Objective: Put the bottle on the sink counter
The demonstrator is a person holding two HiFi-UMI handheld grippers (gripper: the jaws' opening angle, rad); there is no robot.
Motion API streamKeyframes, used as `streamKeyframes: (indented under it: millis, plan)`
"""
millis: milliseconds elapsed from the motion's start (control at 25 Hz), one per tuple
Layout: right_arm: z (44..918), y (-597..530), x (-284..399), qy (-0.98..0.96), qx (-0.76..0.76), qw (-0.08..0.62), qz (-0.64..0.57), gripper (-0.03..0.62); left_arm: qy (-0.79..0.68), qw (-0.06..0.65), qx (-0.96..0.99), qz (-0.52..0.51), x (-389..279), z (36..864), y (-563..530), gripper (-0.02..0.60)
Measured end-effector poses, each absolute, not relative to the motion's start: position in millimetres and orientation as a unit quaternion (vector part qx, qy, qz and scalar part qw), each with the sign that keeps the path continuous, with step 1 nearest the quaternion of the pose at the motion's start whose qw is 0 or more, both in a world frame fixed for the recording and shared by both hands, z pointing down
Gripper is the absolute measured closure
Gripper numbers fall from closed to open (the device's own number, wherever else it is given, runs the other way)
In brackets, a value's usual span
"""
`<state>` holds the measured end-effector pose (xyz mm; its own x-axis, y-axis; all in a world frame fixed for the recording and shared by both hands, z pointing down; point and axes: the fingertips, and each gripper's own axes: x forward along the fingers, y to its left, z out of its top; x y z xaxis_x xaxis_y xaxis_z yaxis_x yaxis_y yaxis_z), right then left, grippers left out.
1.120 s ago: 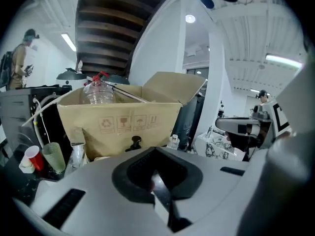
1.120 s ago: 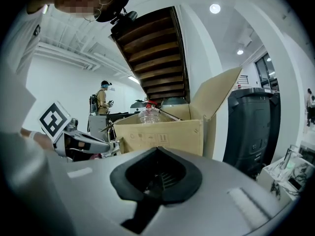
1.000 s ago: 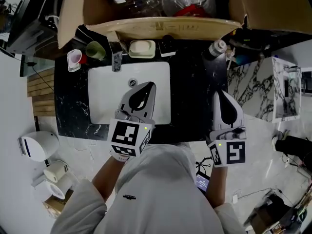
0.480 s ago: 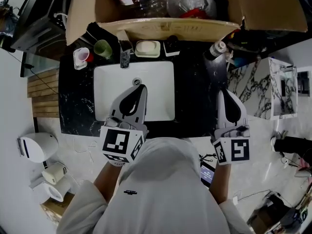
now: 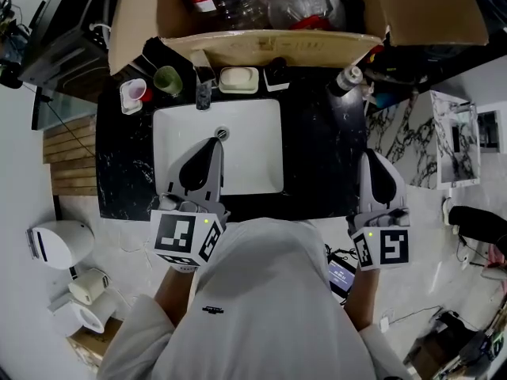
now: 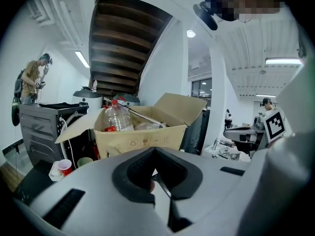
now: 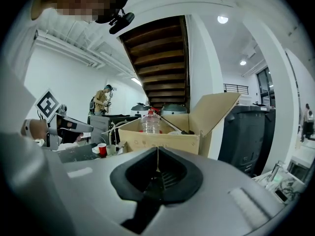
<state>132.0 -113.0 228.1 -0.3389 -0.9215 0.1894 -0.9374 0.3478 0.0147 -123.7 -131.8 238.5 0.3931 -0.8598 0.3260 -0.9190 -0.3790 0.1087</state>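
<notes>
A clear plastic bottle (image 6: pixel 117 117) with a red cap stands among others in an open cardboard box (image 5: pixel 261 46) behind the sink; it also shows in the right gripper view as the bottle (image 7: pixel 150 123). A small capped bottle (image 5: pixel 347 79) rests at the black counter's (image 5: pixel 317 157) back right corner. My left gripper (image 5: pixel 212 142) hangs over the near left part of the white basin (image 5: pixel 253 133), shut and empty; its jaws (image 6: pixel 155 152) meet in a seam. My right gripper (image 5: pixel 371 158) is at the counter's right front edge, its jaws (image 7: pixel 157 154) closed with nothing between them.
Along the counter's back stand a red-and-white cup (image 5: pixel 133 93), a green cup (image 5: pixel 167 78), the faucet (image 5: pixel 203 93) and a soap dish (image 5: pixel 238 78). A marble surface (image 5: pixel 412 141) lies right of the counter. Paper rolls (image 5: pixel 83 287) sit on the floor at left.
Both grippers have drawn back toward the person and risen. The left one has slid left from the basin's middle to its near left part. Both stayed closed and empty.
</notes>
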Motion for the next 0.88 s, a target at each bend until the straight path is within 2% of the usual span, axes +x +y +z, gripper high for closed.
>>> streamKeyframes:
  millis: [320,880]
  plan:
    - [230.7,-92.3,148.9,-0.796,0.598,0.090,0.030,0.582,-0.535,0.129,0.828,0.109,-125.5,228.2,-124.6,0.574]
    - [235.3,-71.6,138.4,-0.795,0.598,0.090,0.040,0.583,-0.526,0.134,0.831,0.122,-123.5,237.7,-118.0,0.574]
